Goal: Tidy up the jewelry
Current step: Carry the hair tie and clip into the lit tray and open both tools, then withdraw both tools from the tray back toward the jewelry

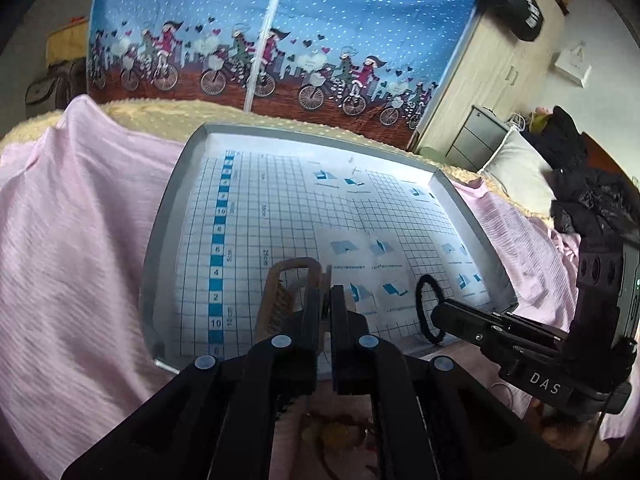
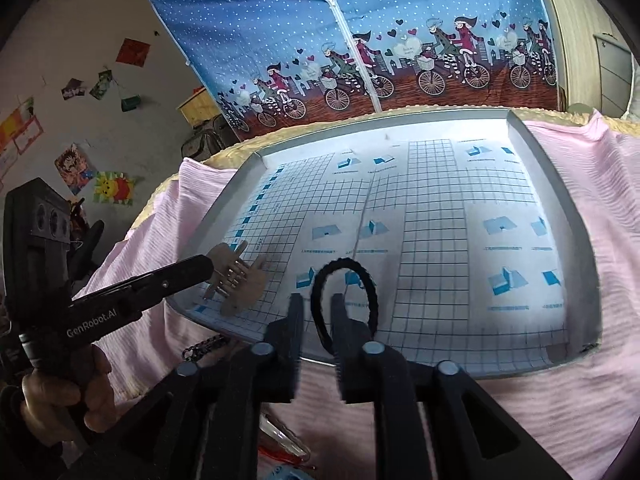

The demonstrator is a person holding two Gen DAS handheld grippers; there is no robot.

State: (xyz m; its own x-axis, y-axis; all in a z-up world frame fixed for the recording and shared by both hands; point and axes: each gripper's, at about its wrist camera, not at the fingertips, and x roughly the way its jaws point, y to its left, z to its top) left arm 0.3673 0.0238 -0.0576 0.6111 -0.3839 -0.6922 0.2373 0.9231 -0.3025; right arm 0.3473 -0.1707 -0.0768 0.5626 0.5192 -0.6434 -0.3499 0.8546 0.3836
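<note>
A pink sheet [image 2: 580, 400] covers the bed, and on it lies a wide shallow tray [image 2: 516, 128] lined with gridded paper. The left gripper [image 1: 326, 296] reaches low over the tray's near edge, its fingers pinched closed on a tan hair clip [image 2: 236, 276] that hangs just above the lining. The right gripper [image 2: 318, 312] angles in beside it with a gap between its fingers; a black hair tie [image 2: 344, 300] loops around one finger over the near edge. My guess at the risks: the tie could snag on that finger and be dragged off the tray when the gripper pulls back, and the two grippers sit near enough to knock together
</note>
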